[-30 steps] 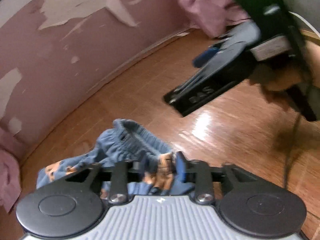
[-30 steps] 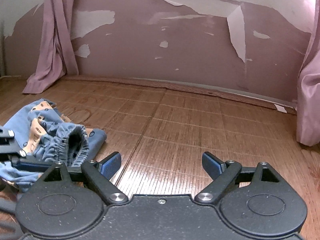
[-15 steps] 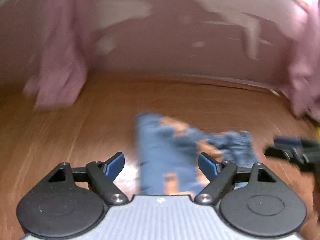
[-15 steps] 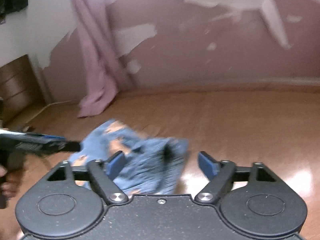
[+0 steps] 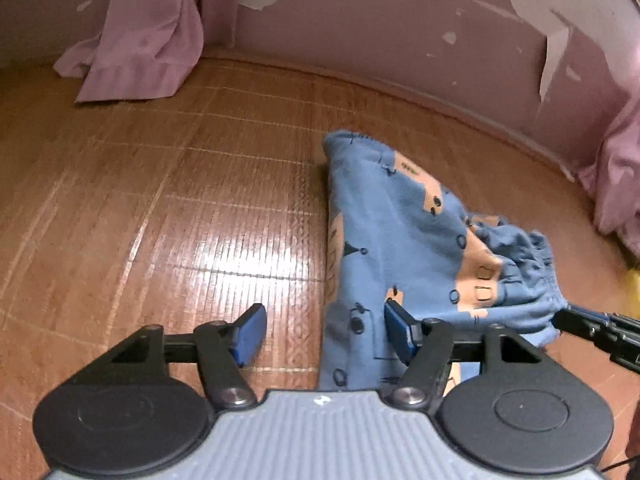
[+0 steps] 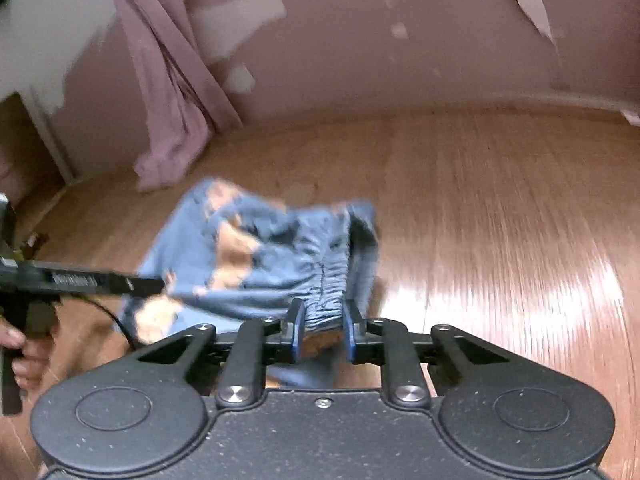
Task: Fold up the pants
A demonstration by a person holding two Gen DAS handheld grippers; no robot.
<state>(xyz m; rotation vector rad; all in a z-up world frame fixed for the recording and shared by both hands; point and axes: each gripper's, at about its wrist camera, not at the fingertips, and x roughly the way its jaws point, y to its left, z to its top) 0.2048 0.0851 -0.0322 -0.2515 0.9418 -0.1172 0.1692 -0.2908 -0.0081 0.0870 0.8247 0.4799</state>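
Observation:
Blue pants [image 5: 400, 240] with orange vehicle prints lie crumpled on the wooden floor, elastic waistband to the right. My left gripper [image 5: 324, 334] is open just above one leg, with the fabric's left edge between its fingers. In the right wrist view my right gripper [image 6: 323, 332] is shut on the gathered waistband of the pants [image 6: 248, 260]. The right gripper's tip [image 5: 592, 328] shows at the waistband's edge in the left wrist view. The left gripper [image 6: 80, 280] reaches in from the left, held by a hand [image 6: 24, 354].
Pink curtains hang to the floor at the back left [image 5: 140, 40] and far right [image 5: 620, 168]. A pink wall [image 5: 400, 20] with peeling paint bounds the floor. Bare, glossy floorboards [image 5: 180, 200] stretch left of the pants. A dark cable [image 6: 120, 324] trails from the left gripper.
My left gripper has let go of the waistband, opened and swung round over a leg. My right gripper has moved onto the waistband and shut on it. The pants lie more spread out.

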